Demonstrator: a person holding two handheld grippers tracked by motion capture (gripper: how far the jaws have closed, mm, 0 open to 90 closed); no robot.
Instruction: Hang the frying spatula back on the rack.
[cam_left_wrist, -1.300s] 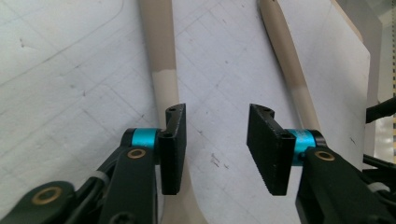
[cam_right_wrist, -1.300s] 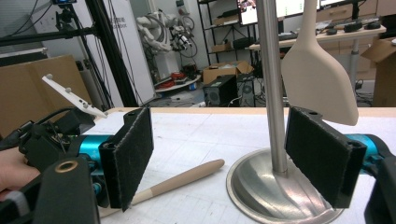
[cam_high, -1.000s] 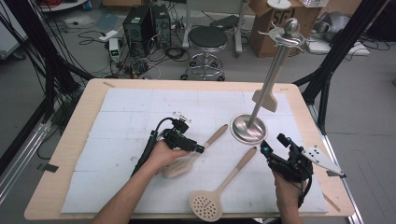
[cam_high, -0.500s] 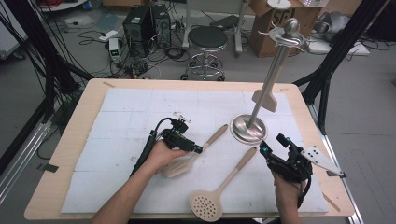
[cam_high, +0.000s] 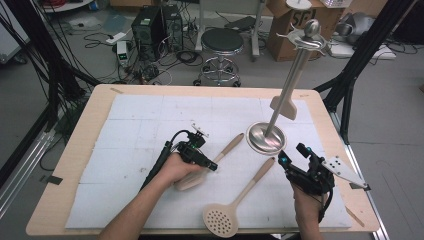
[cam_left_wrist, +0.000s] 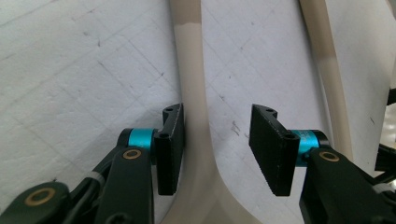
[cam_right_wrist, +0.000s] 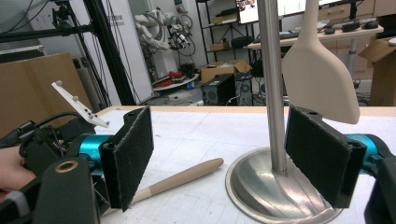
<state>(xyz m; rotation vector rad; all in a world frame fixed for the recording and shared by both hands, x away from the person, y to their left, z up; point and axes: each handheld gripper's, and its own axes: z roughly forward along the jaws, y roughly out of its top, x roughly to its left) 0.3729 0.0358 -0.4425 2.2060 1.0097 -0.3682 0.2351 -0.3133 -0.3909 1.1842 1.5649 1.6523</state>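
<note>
A beige spatula with a wooden handle (cam_high: 227, 148) lies on the white mat. My left gripper (cam_high: 211, 165) is down over its neck. In the left gripper view the neck (cam_left_wrist: 194, 88) lies between the jaws of the left gripper (cam_left_wrist: 217, 112). The jaws have just been closing; one pad touches the neck and the other stands apart. A slotted spoon (cam_high: 220, 220) lies nearer the front edge, and its handle (cam_left_wrist: 322, 56) runs alongside. My right gripper (cam_high: 292, 154) is open and empty beside the metal stand (cam_high: 267, 137). Its jaws (cam_right_wrist: 224, 140) frame the stand's pole (cam_right_wrist: 273, 93).
A second beige spatula (cam_right_wrist: 320, 79) hangs from the stand above its round base (cam_right_wrist: 275, 191). The white mat (cam_high: 135, 130) covers the wooden table (cam_high: 75, 140). A stool (cam_high: 222, 42), boxes and cables are on the floor beyond the table.
</note>
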